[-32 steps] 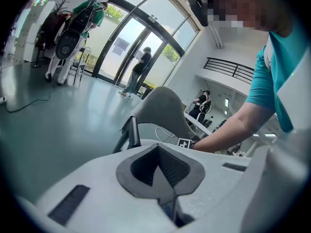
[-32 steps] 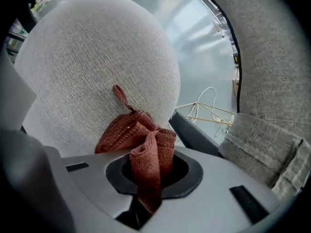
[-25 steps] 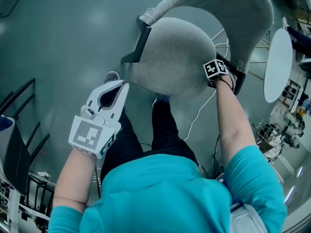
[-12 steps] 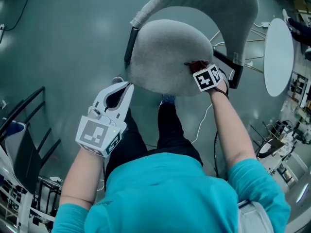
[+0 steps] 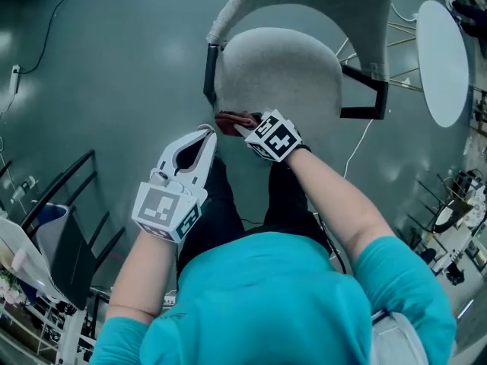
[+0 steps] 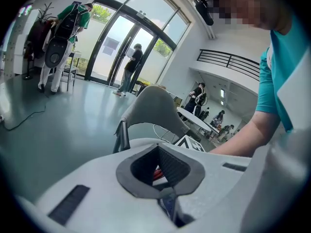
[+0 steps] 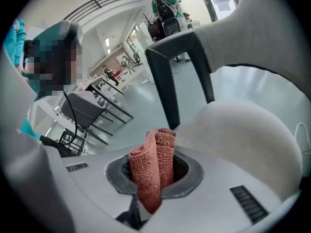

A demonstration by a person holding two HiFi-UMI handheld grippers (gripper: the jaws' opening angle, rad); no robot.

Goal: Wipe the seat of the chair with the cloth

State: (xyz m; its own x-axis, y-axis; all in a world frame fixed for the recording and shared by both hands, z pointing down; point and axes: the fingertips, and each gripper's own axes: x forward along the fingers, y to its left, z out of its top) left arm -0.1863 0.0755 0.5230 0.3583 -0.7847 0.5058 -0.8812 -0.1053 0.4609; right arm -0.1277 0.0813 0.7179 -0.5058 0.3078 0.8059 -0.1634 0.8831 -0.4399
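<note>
The chair's grey padded seat (image 5: 281, 71) sits under a curved grey backrest (image 5: 327, 2), with black armrests (image 5: 209, 74) on both sides. My right gripper (image 5: 245, 124) is shut on a folded red cloth (image 5: 233, 119), which rests at the seat's near left edge. In the right gripper view the cloth (image 7: 151, 166) stands bunched between the jaws of the right gripper (image 7: 154, 174), with the seat (image 7: 243, 130) just beyond it. My left gripper (image 5: 204, 137) hangs shut and holding nothing, just left of the cloth and off the seat. In its own view the left gripper (image 6: 160, 168) faces the backrest (image 6: 150, 110).
A white round table (image 5: 441, 59) stands to the right of the chair. A black chair frame (image 5: 68, 226) is at the lower left. A white cable (image 5: 356, 154) runs on the floor beside the chair. Several people (image 6: 130, 67) stand far off by glass doors.
My right gripper has dragged the red cloth across the seat, from the far right side by the armrest to the near left edge. The left gripper has stayed shut beside the seat.
</note>
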